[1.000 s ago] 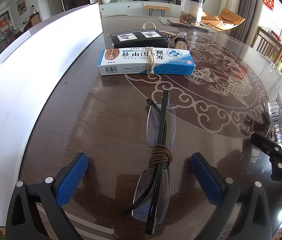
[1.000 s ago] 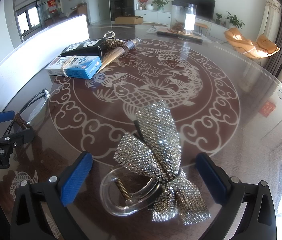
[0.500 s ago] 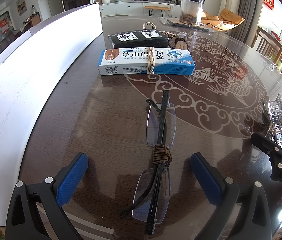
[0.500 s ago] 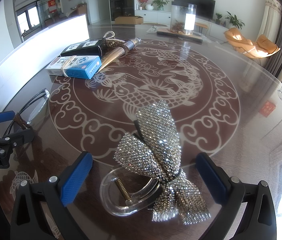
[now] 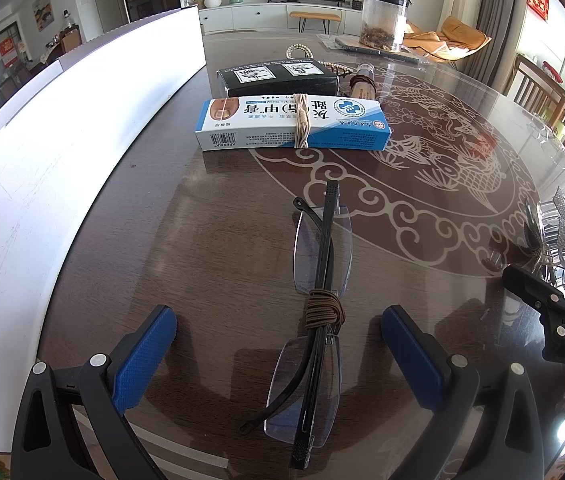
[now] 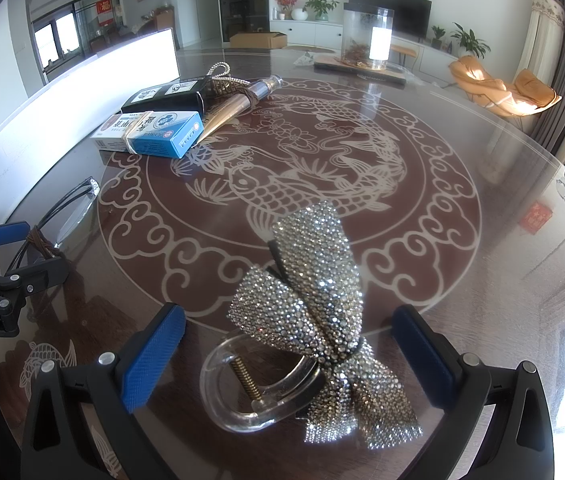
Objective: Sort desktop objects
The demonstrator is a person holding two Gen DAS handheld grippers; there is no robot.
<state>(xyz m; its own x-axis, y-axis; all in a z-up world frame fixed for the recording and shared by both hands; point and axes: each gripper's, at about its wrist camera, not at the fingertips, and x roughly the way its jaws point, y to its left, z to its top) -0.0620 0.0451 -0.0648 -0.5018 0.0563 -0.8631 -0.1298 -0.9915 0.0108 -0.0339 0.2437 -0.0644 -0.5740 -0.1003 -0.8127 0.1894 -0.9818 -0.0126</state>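
Folded rimless glasses (image 5: 318, 312) with a brown cord wound round them lie on the table between the fingers of my open left gripper (image 5: 278, 344); they also show in the right wrist view (image 6: 54, 220). A rhinestone bow hair clip (image 6: 314, 316) with a clear claw lies between the fingers of my open right gripper (image 6: 288, 348); it shows at the right edge of the left wrist view (image 5: 558, 240). Neither gripper touches its object.
A blue and white cream box (image 5: 290, 124) lies behind the glasses, a black box (image 5: 278, 78) beyond it. A horn-shaped piece (image 6: 234, 106) and a bead string (image 6: 218, 70) lie beside them. A white board (image 5: 62, 152) stands along the left. A clear jar (image 6: 366, 40) stands far back.
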